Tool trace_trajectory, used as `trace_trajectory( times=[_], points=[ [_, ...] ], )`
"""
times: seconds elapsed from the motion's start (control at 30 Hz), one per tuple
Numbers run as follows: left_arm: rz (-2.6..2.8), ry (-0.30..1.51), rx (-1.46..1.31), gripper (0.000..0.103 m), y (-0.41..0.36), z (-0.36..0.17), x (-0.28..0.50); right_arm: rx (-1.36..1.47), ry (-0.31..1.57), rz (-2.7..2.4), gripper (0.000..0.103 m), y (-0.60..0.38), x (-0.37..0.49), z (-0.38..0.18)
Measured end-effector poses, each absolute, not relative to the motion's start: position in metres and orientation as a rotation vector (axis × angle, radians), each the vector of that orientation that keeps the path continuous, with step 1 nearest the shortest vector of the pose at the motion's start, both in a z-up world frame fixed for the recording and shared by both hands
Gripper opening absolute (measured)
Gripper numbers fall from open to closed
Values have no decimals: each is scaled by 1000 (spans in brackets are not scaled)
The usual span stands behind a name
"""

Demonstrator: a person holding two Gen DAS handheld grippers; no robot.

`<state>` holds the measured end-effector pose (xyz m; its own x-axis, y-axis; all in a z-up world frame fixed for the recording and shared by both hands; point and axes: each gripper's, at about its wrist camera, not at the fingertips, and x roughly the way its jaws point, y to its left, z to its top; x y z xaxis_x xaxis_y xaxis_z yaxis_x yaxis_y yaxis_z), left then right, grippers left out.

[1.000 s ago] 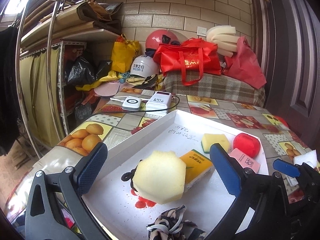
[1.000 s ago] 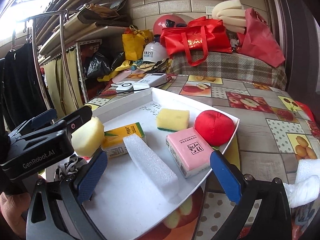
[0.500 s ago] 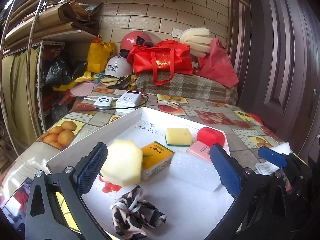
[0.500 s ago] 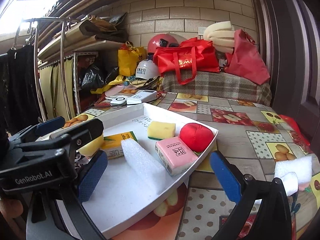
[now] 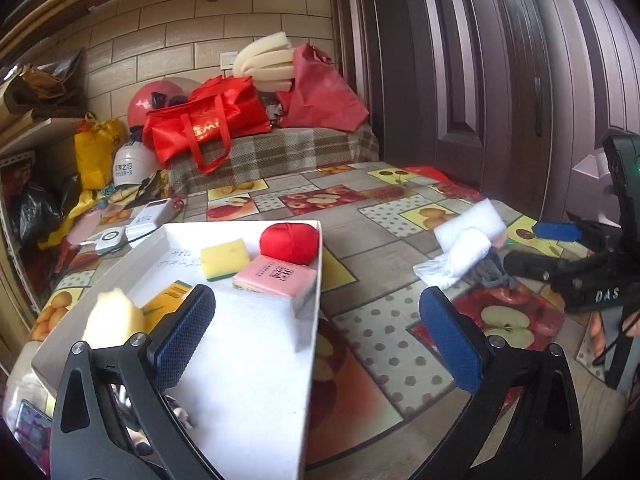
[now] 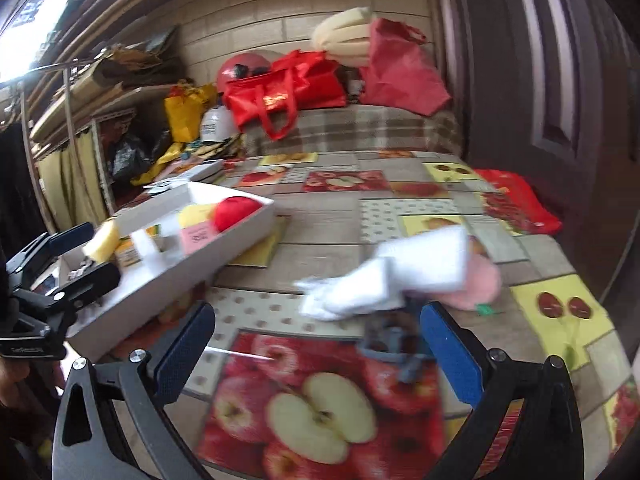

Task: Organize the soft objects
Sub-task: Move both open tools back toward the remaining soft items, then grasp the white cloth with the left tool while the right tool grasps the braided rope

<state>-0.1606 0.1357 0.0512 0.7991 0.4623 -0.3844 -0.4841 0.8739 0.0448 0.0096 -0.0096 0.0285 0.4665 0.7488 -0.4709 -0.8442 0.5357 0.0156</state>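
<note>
A white tray (image 5: 256, 352) holds a red plush ball (image 5: 289, 242), a yellow sponge (image 5: 223, 257), a pink packet (image 5: 274, 280), a yellow box (image 5: 170, 296) and a pale foam block (image 5: 114, 320). My left gripper (image 5: 316, 336) hangs open over the tray's right rim, nothing between its fingers. To the right on the tablecloth lie white foam pieces (image 6: 408, 272), a pink soft item (image 6: 478, 284) and a small grey cloth (image 6: 390, 344). My right gripper (image 6: 318, 356) stands open just before that pile, the grey cloth near its right finger. The other gripper (image 5: 560, 256) shows at the left view's right edge.
The table wears a fruit-print cloth (image 6: 320, 400). Red bags (image 5: 208, 124), helmets (image 5: 128, 168) and a plaid-covered bench (image 5: 276, 152) stand at the back. A dark door (image 5: 500, 80) rises on the right. A red plastic bag (image 6: 516, 200) lies at the table's far right edge.
Both grippers have swung right, away from the tray's middle. The right gripper now faces the white foam and grey cloth on the tablecloth. Both stay open and empty.
</note>
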Motion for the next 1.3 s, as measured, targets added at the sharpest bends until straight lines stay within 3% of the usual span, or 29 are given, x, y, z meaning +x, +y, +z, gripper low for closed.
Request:
trace_trajectory(
  times=[0.23,0.4,0.63,0.7,0.73,0.87,1.23,1.3],
  points=[
    [493,513,-21,103,114,42,-116,-232,520,859,103,-48,62,26],
    [455,576,4,103,108,36,-90,-311,624,946,103,-27,69,12],
    [408,655,-9,103,108,28,-62,-499,610,998,101,19,59,-1],
    [391,671,-4,103,106,26,-55,-538,662,1012,69,27,62,-10],
    [383,677,3,103,105,25,-51,-532,687,1028,38,28,65,-11],
    [346,680,63,103,97,25,-29,-455,728,1064,30,5,71,-9],
    [204,801,277,102,67,7,45,-273,820,1031,30,-30,93,-4],
    [183,801,265,96,68,7,44,-291,815,1039,30,-27,89,-4]
  ],
)
